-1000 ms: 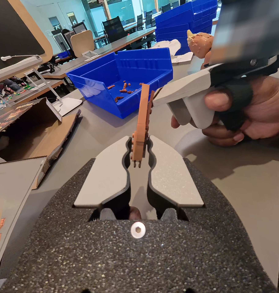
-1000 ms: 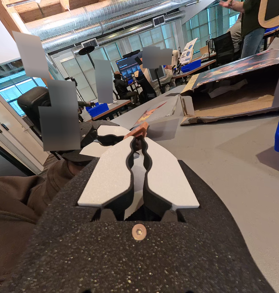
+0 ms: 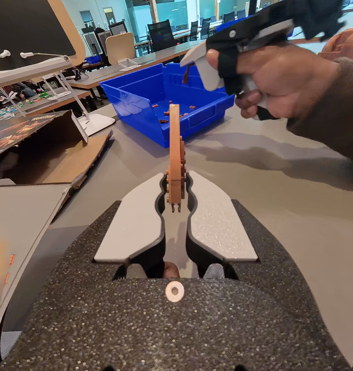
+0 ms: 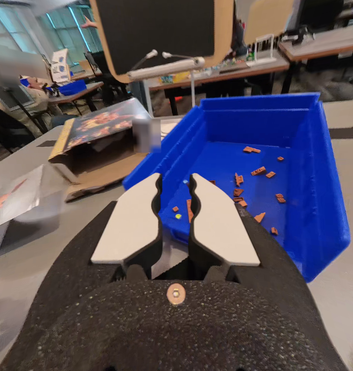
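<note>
My left gripper (image 3: 175,180) is shut on an orange-brown brick assembly (image 3: 174,140), a long curved piece that stands upright above the grey table (image 3: 272,220). My right gripper (image 4: 175,176) is open, with nothing pressed between its pads, and hovers over the near left part of a blue bin (image 4: 322,180). In the left wrist view the right gripper (image 3: 191,70) is held by a hand (image 3: 282,80) above the blue bin (image 3: 131,94). A small dark-brown piece (image 3: 185,75) shows just under its fingertips. I cannot tell whether the piece touches them.
Several small brown bricks (image 4: 258,171) lie on the bin floor. An opened cardboard box (image 3: 41,152) lies to the left of the bin, with a booklet (image 3: 21,210) in front of it. A white lamp stand (image 3: 31,66) stands behind the box. Left tips to right tips: about 25 centimetres.
My right gripper has left the top of the assembly, risen and swung over the blue bin, and its jaws have opened. My left gripper still holds the assembly, now more upright.
</note>
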The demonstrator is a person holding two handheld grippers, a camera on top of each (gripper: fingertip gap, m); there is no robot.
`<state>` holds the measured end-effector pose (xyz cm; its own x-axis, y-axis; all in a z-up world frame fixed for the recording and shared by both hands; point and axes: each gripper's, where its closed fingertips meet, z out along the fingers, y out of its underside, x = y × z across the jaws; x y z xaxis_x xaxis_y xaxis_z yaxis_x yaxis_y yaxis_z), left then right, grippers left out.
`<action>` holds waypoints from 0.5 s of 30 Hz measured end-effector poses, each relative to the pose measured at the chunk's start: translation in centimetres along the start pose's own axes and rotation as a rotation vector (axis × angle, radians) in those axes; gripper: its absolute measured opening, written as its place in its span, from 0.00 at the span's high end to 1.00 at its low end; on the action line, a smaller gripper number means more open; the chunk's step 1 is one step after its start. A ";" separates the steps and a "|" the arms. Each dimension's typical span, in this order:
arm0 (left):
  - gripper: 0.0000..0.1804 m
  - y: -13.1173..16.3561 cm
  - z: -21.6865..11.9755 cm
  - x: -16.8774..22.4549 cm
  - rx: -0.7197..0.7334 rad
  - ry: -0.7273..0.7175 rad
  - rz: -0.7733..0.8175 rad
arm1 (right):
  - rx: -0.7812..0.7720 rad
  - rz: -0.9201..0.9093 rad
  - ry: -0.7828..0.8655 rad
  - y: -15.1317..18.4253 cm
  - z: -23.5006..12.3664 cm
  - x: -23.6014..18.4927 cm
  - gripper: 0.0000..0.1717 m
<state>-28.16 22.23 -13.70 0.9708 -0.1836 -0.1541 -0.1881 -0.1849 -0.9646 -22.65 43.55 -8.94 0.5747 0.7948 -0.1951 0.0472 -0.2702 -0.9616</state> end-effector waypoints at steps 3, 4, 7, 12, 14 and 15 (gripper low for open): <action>0.90 0.1 0.1 0.2 -0.004 0.015 -0.009 | -0.048 0.090 -0.029 1.6 1.6 1.7 0.78; 0.90 0.1 0.1 0.3 -0.006 0.022 -0.010 | -0.056 0.126 -0.057 2.3 1.5 1.6 0.76; 0.90 0.0 0.2 0.6 -0.002 0.046 -0.019 | -0.001 0.129 -0.134 1.6 0.1 0.4 0.74; 0.90 -0.6 -0.2 1.4 0.054 0.161 -0.149 | 0.144 0.032 -0.378 0.9 -4.0 -5.8 0.80; 0.90 -1.1 -0.5 2.1 0.090 0.265 -0.246 | 0.129 0.020 -0.535 2.3 -5.9 -9.7 0.81; 0.90 -1.4 -0.7 2.5 0.111 0.316 -0.291 | 0.123 0.007 -0.602 3.0 -6.8 -11.4 0.82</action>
<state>-25.56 21.38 -12.55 0.8846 -0.4285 0.1840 0.1206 -0.1709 -0.9779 -23.53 29.98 -8.34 0.0101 0.9703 -0.2415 -0.0703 -0.2403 -0.9682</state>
